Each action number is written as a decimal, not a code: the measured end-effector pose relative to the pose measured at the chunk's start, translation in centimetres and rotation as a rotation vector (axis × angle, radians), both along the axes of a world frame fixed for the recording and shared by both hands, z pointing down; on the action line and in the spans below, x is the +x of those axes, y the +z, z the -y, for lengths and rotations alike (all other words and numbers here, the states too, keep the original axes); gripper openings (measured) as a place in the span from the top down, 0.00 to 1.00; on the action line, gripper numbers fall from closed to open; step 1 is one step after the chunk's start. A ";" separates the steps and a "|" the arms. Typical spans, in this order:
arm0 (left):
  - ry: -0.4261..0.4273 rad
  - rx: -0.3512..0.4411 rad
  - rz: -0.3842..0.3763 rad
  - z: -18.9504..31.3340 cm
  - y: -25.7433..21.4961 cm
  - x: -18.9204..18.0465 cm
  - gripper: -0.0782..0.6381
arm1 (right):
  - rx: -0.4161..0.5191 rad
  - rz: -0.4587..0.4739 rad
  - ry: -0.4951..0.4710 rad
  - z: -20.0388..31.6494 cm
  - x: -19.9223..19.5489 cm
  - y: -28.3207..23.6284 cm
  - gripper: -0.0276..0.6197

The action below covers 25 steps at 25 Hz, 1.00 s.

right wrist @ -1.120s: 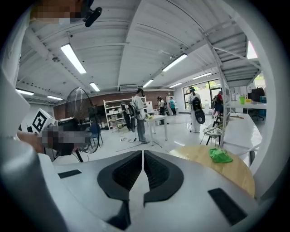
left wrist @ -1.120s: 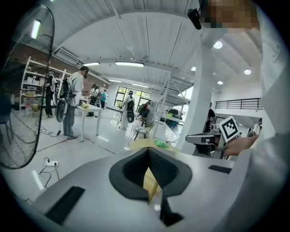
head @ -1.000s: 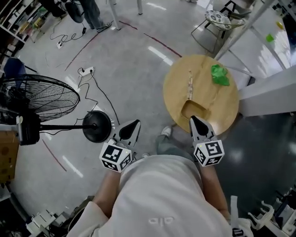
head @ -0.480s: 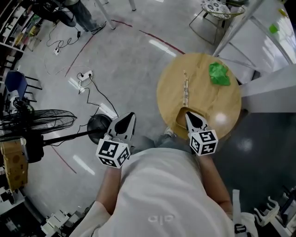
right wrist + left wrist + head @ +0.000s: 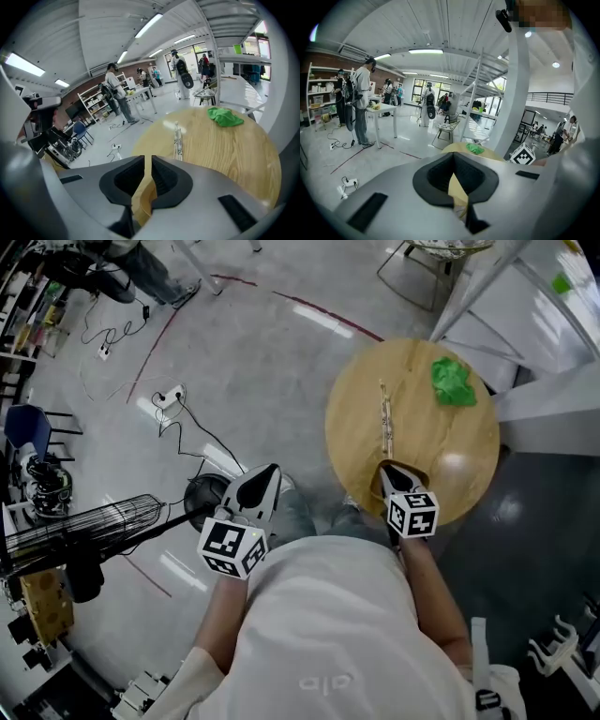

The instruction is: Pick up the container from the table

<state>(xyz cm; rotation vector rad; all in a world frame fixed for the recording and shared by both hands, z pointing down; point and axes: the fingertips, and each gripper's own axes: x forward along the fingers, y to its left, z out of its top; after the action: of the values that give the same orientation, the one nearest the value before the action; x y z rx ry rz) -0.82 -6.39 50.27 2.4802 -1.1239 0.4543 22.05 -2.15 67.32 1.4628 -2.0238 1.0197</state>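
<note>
A round wooden table (image 5: 412, 399) stands in front of me. The container (image 5: 418, 476), a shallow wood-coloured dish, lies at its near edge. My right gripper (image 5: 387, 471) is down over it and hides most of it. In the right gripper view its jaws are opening, a narrow gap between them, and the container's tan rim (image 5: 140, 204) runs through that gap just under the pads. My left gripper (image 5: 272, 472) hangs over the floor left of the table, shut and with nothing in it. A green cloth (image 5: 453, 382) and a thin strip (image 5: 384, 418) lie farther back on the table.
A floor fan (image 5: 84, 531) with a round black base (image 5: 202, 495) stands at the left. A power strip with cables (image 5: 169, 395) lies on the floor beyond it. A white slanted structure (image 5: 553, 409) crowds the table's right side. Several people stand at the far tables (image 5: 361, 101).
My right gripper has come down and toward the near edge of the table, and now covers the container. Its jaws have parted slightly. The left gripper has shifted sideways over the floor.
</note>
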 end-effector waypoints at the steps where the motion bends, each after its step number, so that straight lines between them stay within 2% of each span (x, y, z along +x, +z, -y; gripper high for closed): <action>1: 0.020 -0.006 0.005 0.4 0.2 -0.4 0.87 | -0.019 -0.004 0.025 0.1 -0.1 0.7 0.87; 9: 0.138 -0.047 0.027 3.6 1.1 -3.5 0.87 | -0.143 -0.087 0.188 0.3 -1.0 5.4 0.79; 14: 0.188 -0.065 0.043 4.2 2.0 -4.8 0.87 | -0.183 -0.146 0.270 0.1 -0.4 7.9 0.77; 16: 0.199 -0.074 0.049 4.4 2.4 -5.5 0.87 | -0.184 -0.158 0.281 0.5 -0.5 8.3 0.75; 25: 0.194 -0.091 0.061 4.8 3.5 -8.1 0.87 | -0.228 -0.227 0.271 1.4 -1.3 9.3 0.78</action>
<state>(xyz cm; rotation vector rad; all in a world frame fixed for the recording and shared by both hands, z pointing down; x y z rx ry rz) -8.96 -11.20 53.82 2.5201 -0.8671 0.6260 20.78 -3.51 76.65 1.6722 -1.5279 1.0938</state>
